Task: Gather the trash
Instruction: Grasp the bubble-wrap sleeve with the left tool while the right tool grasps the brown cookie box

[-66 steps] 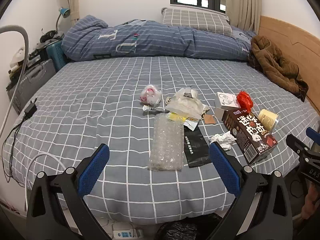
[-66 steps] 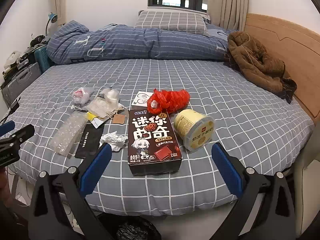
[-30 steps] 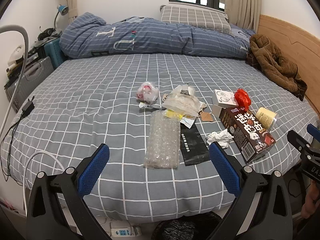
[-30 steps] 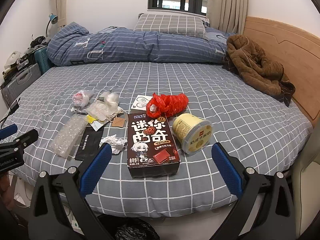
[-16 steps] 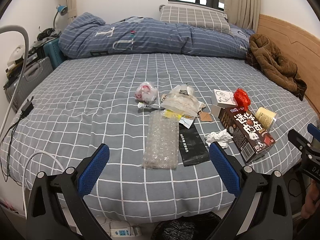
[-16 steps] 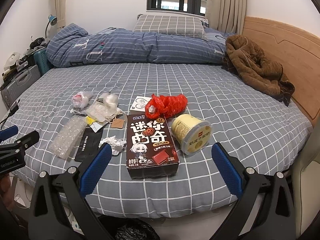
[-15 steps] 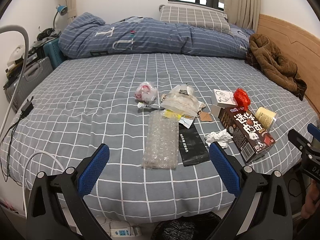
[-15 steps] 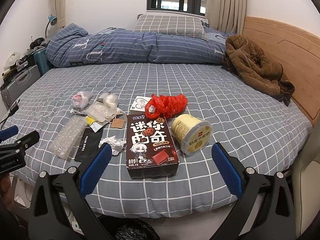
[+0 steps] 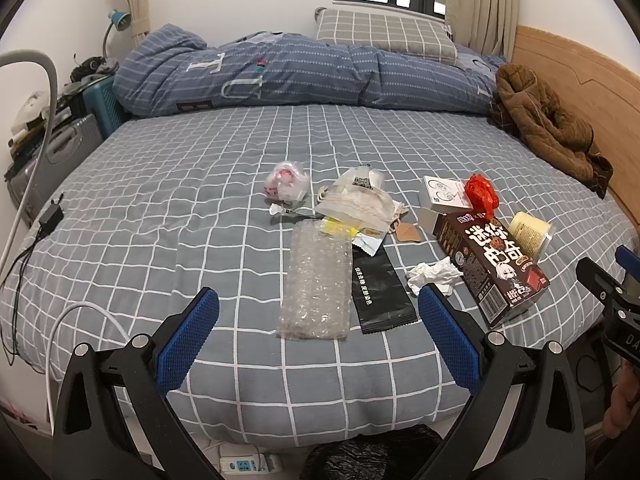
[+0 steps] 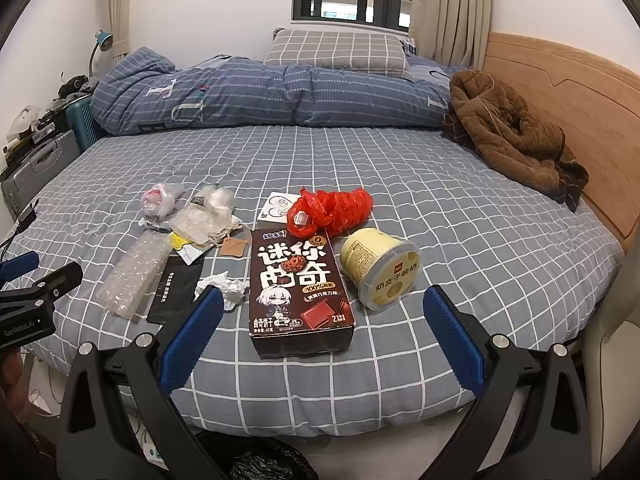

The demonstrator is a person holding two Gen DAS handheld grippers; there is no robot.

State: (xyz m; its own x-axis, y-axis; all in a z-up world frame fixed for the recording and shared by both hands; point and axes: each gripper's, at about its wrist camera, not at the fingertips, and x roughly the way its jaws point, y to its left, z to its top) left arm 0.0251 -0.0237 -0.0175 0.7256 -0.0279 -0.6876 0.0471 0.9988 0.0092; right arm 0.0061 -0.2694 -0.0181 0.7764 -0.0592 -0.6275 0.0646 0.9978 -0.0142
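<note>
Trash [image 9: 314, 284] lies ahead of both wide-open hand-held grippers [image 9: 318, 336] — untouched.

A: That sheet [image 9: 200, 208] is grey with white checks, and the duvet [image 9: 280, 76] blue, striped.

B: The box [image 10: 298, 280] is dark brown, the bag [image 10: 336, 210] bright red, the tub [image 10: 380, 268] pale yellow, the coat [image 10: 508, 132] brown.

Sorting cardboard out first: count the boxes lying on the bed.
2. The dark cookie box lies at the near edge between the crumpled tissue and the yellow tub; a small white box sits behind it, partly hidden by the red bag.
</note>
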